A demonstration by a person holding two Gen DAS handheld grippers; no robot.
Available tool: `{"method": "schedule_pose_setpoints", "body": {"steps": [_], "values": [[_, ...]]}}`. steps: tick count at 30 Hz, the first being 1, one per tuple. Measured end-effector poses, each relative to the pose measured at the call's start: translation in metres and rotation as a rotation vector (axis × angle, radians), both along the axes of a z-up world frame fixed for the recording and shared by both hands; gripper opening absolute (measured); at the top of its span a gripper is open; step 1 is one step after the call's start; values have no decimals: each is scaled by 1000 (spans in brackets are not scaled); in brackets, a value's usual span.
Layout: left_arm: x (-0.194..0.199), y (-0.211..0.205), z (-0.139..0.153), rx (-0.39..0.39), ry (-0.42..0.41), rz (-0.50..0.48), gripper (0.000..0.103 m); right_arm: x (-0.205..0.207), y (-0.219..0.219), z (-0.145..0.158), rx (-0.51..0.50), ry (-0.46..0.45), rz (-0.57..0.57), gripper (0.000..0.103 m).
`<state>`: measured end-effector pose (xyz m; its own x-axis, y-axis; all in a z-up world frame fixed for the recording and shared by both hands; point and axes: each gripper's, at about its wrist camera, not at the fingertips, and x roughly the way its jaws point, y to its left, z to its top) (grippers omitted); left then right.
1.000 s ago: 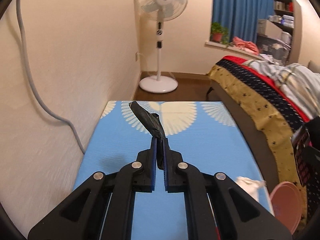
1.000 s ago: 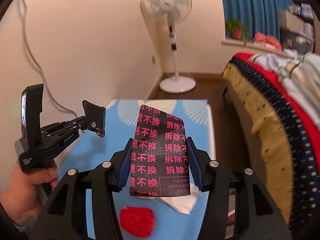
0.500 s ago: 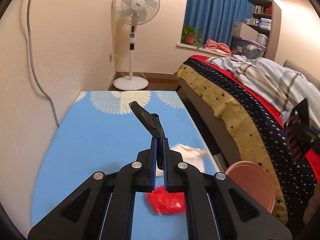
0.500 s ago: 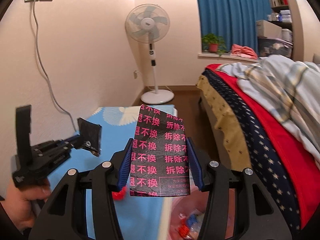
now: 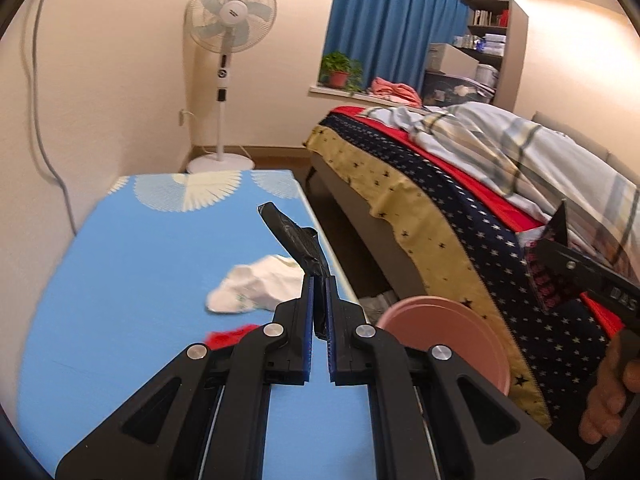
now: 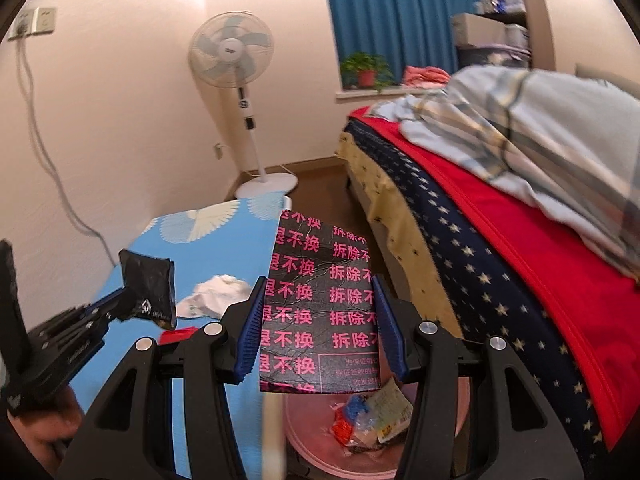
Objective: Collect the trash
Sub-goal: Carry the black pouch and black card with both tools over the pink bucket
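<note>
Two pieces of trash are in our grip: the left gripper, jaws nearly together, clamps a black crumpled wrapper held above the blue table, and the right gripper, jaws about half apart, pinches a black sheet with pink characters by its two side edges, directly over the one pink bin. Two further pieces lie on the table, one white crumpled tissue and one red scrap just beside it, while the bin, standing between table and bed, holds mixed wrappers we cannot count.
</note>
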<state>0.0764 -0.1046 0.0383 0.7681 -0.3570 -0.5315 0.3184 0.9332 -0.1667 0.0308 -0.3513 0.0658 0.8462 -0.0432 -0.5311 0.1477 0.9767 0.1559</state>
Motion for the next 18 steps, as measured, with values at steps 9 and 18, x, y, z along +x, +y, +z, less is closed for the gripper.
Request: {"method": "schedule_pose_setpoints", "body": {"steps": [9, 18], "values": [[-10, -56, -24, 22, 4, -164, 5, 10, -36, -24, 66, 60, -87, 51], [3, -100, -64, 56, 86, -280, 5, 23, -48, -54, 86, 140, -135, 51]]}}
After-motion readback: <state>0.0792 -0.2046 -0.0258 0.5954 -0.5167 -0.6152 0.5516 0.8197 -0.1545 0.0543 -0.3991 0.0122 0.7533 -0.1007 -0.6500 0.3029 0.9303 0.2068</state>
